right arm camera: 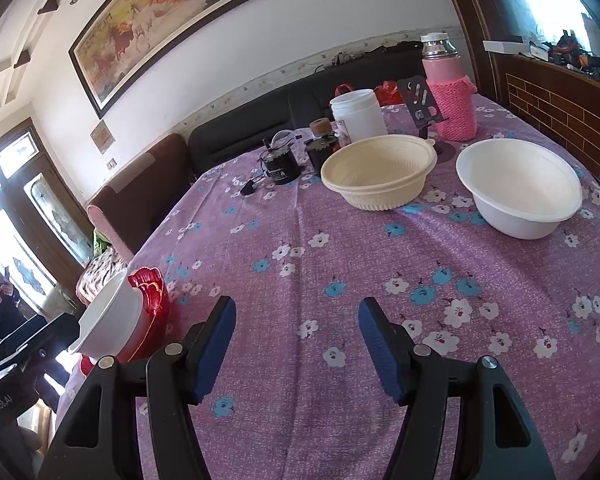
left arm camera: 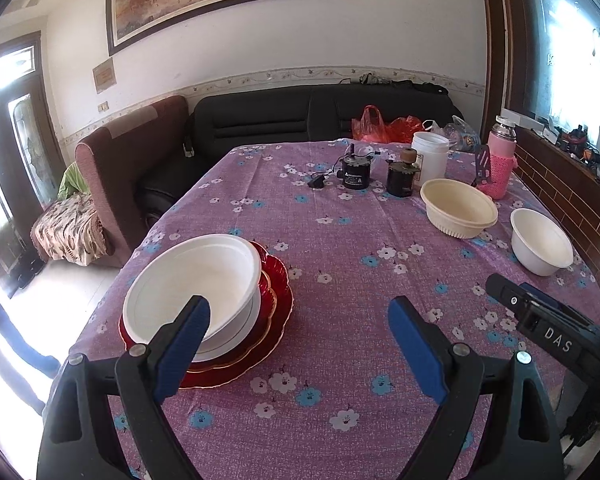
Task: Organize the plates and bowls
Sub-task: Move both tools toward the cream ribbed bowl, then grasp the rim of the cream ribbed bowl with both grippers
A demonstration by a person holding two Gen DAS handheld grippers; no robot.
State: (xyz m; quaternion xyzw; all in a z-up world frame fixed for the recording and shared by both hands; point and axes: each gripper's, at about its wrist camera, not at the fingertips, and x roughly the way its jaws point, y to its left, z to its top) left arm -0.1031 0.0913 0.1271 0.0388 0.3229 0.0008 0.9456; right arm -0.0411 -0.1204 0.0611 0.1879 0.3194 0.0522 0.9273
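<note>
Stacking item: 2 loose bowls, cream bowl (right arm camera: 378, 174) and white bowl (right arm camera: 520, 188), far right. Your right gripper (right arm camera: 296, 344) stands half-open, empty; left gripper (left arm camera: 298, 344) wide, empty. Approach 1 rim squarely (stack (left arm camera: 204, 300) waits left).

Surface (left arm camera: 340, 248) under a purple flowered cloth, red plates (left arm camera: 276, 312) at the near left edge, cream bowl (right arm camera: 380, 178) and white bowl (right arm camera: 520, 196) far right, white jar (right arm camera: 358, 114), pink knit-sleeved flask (right arm camera: 450, 98), two small dark canisters (left arm camera: 356, 170)
</note>
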